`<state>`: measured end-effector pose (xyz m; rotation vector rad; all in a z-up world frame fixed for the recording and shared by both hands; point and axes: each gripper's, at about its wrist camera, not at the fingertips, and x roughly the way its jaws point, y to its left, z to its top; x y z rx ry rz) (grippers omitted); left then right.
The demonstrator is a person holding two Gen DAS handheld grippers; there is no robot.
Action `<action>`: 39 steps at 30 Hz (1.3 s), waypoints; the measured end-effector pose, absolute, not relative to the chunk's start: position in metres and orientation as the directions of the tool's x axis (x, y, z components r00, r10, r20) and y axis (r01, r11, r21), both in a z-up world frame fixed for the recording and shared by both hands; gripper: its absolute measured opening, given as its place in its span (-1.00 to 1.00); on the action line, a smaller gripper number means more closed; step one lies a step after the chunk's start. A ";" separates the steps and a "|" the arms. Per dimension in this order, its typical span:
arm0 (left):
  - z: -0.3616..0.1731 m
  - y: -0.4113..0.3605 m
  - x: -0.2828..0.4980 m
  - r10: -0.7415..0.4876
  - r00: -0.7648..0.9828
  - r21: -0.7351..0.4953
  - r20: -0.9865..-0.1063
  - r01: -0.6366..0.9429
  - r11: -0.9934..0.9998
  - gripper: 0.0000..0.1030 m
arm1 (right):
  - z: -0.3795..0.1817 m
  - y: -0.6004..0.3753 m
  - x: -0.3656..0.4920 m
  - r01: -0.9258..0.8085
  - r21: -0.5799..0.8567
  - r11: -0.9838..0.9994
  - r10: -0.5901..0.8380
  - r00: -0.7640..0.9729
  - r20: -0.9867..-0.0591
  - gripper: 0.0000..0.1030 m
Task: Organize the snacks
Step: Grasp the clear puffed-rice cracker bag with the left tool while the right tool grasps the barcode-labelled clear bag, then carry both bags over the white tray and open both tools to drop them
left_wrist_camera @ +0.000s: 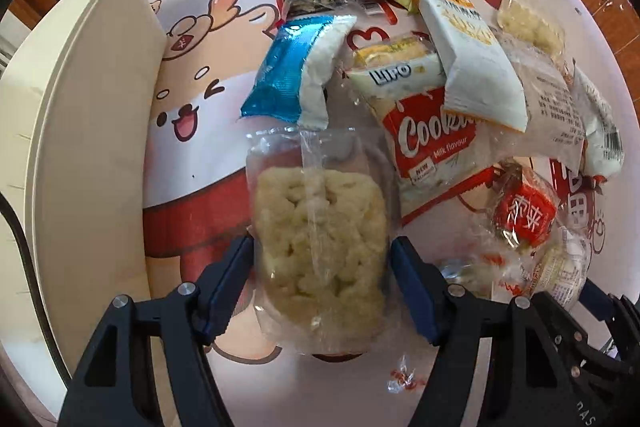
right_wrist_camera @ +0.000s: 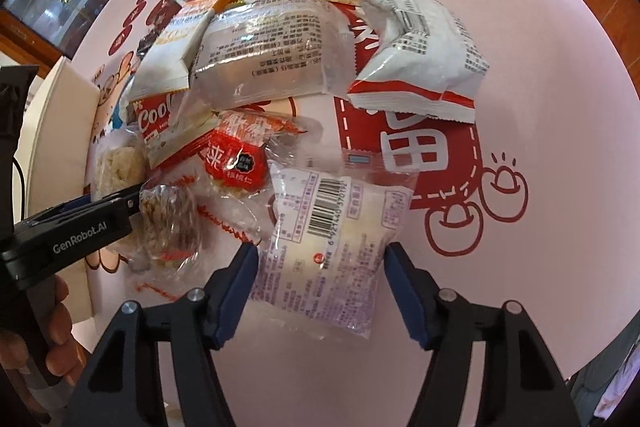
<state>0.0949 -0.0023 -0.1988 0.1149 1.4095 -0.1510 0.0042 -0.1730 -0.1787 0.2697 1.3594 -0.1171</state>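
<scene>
At about nine o'clock in the left wrist view a cream-white bin (left_wrist_camera: 80,131) stands at the table's edge, smooth-walled and rigid, probably where the snacks are meant to go.

The left gripper (left_wrist_camera: 322,279) has its blue pads on either side of a puffed rice cake (left_wrist_camera: 320,239) sealed in a clear wrapper. The pads touch the film at both flanks, so the fingers appear clamped on the pack, though how firmly I cannot tell. The cake is knobbly, pale and brittle, and the film slack and slippery. A good lift squeezes just enough to bite the cake's edges without crushing it, then carries it level toward nine o'clock.

At twelve to two o'clock lies the loose heap: a glossy blue foil pouch (left_wrist_camera: 286,71), a Lipo cookie pack (left_wrist_camera: 424,131) and a stiff white sachet (left_wrist_camera: 472,63), overlapping one another.

In the right wrist view the right gripper (right_wrist_camera: 320,287) straddles a soft, pillow-shaped white pack with a barcode (right_wrist_camera: 332,239). Its fingers stand apart, the left pad touching the wrapper and the right just clear of it. Closing squarely across the middle, not on the crinkly sealed ends, should keep it from sliding out. At eleven o'clock a red walnut snack pack (right_wrist_camera: 236,159) rests against it.
</scene>
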 end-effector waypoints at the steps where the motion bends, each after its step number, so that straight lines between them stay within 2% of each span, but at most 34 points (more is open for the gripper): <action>1: -0.200 -0.003 0.094 -0.037 0.153 -0.010 -0.988 0.174 0.985 0.34 | -0.180 -0.172 0.005 0.236 0.116 0.965 0.067 0.207 -0.976 0.21; 5: -0.195 -0.012 0.086 -0.033 0.167 0.000 -0.985 0.193 0.981 0.05 | -0.181 -0.171 0.007 0.219 0.112 0.969 0.064 0.217 -0.974 0.05; 17: -0.187 -0.011 0.070 -0.015 0.216 0.019 -0.976 0.156 0.988 0.03 | -0.174 -0.179 -0.004 0.158 0.160 0.974 0.117 0.255 -0.960 -0.08; 32: -0.066 -0.009 0.031 -0.099 0.392 -0.020 -0.915 0.201 0.979 0.02 | -0.105 -0.177 -0.013 -0.003 0.165 0.986 0.154 0.384 -0.910 -0.08; 39: -0.034 0.007 0.025 -0.112 0.460 -0.009 -0.881 0.221 0.975 0.03 | -0.064 -0.163 -0.009 -0.040 0.166 0.985 0.165 0.466 -0.869 -0.08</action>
